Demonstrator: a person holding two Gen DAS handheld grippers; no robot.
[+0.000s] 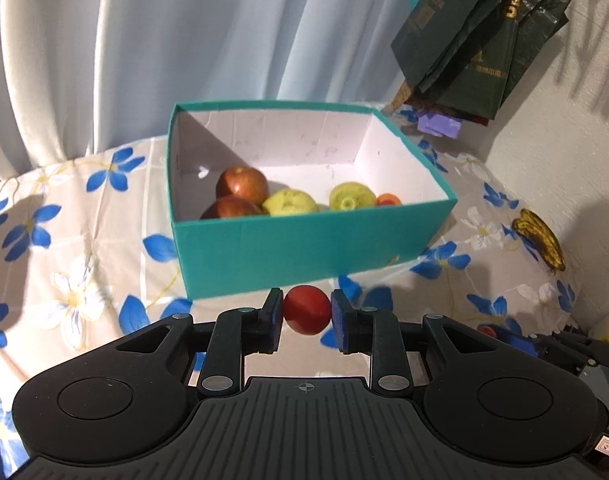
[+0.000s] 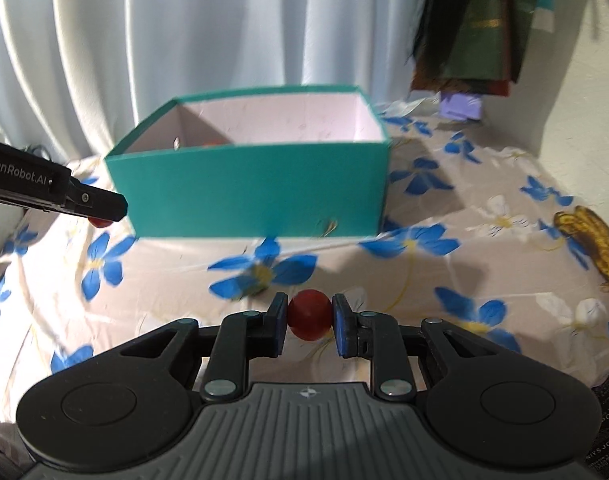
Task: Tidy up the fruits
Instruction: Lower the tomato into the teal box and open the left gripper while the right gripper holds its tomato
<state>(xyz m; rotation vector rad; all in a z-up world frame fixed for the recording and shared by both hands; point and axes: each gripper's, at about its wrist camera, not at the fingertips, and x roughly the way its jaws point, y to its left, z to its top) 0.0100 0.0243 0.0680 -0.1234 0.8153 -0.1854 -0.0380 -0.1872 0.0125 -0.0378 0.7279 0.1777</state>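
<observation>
My left gripper point(image 1: 306, 311) is shut on a small red tomato point(image 1: 306, 309), held just in front of the teal box point(image 1: 304, 248). The box holds two red apples point(image 1: 242, 184), two yellow-green fruits point(image 1: 290, 202) and a small orange fruit point(image 1: 389, 199). My right gripper point(image 2: 310, 315) is shut on a second red tomato point(image 2: 310, 314), above the floral cloth, some way in front of the same box point(image 2: 256, 184). The left gripper's body point(image 2: 56, 196) shows at the left edge of the right wrist view, by the box's left corner.
An overripe banana point(image 1: 540, 238) lies on the floral cloth right of the box; it also shows in the right wrist view point(image 2: 594, 240). Dark green bags point(image 1: 480, 36) hang at the back right. White curtains hang behind. A wall stands at the right.
</observation>
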